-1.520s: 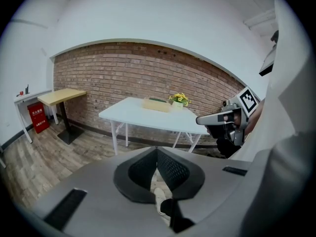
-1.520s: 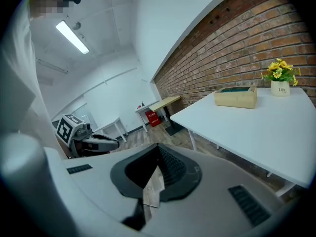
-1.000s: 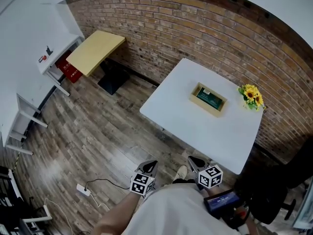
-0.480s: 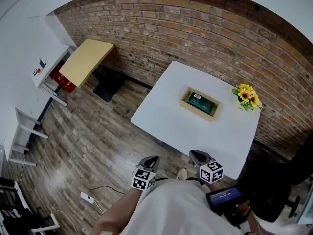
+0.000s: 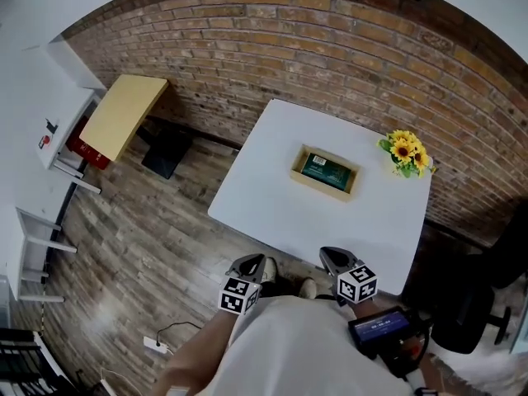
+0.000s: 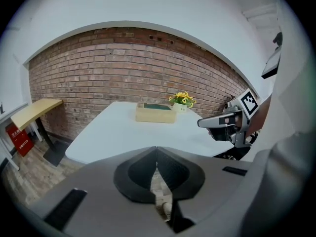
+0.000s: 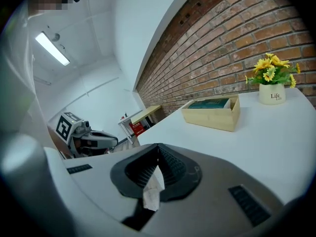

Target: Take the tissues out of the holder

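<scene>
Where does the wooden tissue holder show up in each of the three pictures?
Head view: the wooden holder sits mid-table, a little right of the picture's centre.
Left gripper view: the holder is at the table's far side, just above the picture's centre.
Right gripper view: the holder is right of centre, at mid height.
Shared landmark: the sunflower pot standing near it.

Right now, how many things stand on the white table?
2: the wooden holder, containing a green tissue pack, near the middle; the sunflower pot at the far right corner.
</scene>
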A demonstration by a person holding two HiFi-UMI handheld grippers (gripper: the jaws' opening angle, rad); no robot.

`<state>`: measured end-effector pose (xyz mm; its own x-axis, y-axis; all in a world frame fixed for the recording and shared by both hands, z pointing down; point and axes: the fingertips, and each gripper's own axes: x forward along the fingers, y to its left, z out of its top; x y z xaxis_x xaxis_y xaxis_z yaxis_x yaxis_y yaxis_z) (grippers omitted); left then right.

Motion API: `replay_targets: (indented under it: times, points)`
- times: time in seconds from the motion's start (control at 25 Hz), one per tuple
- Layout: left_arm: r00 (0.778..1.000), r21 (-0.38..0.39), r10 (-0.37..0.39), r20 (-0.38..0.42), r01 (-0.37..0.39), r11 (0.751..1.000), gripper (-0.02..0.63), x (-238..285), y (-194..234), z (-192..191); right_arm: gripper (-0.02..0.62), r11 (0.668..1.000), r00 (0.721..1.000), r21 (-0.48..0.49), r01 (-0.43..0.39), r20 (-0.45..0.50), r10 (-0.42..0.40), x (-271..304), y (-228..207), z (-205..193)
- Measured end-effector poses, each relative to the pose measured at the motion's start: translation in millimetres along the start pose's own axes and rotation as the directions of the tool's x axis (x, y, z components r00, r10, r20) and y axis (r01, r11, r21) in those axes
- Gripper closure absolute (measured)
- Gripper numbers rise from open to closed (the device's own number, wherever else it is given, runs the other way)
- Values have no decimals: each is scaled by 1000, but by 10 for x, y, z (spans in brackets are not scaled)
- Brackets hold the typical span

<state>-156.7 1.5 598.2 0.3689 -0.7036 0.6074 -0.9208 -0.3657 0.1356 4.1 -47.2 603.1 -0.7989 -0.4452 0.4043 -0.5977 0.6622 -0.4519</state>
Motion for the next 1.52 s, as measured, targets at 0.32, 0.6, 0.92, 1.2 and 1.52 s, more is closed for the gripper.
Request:
replay_targets:
  times: [0.32, 0.6, 0.92, 1.2, 1.52]
  points:
    - [987, 92, -158, -18, 159, 983, 597, 383, 297, 303, 589, 987, 986, 52, 151, 62, -154, 189, -173, 216]
    - [959, 176, -278, -53, 283, 943, 597, 519, 643, 498, 589, 959, 954, 103, 266, 118, -277, 455, -124, 399]
    - [911, 272, -398, -106, 411, 870, 597, 705, 737, 679, 589, 905, 900, 175, 389, 138, -414, 394, -82, 365]
    - [865, 349, -481, -139, 498, 794, 597, 863, 516, 837, 589, 867, 863, 208, 452, 145, -484, 250, -204, 371]
    - [866, 356, -480, -144, 497, 791, 597, 1021, 344, 947, 589, 869, 858, 212, 447, 173, -484, 166, -443, 475]
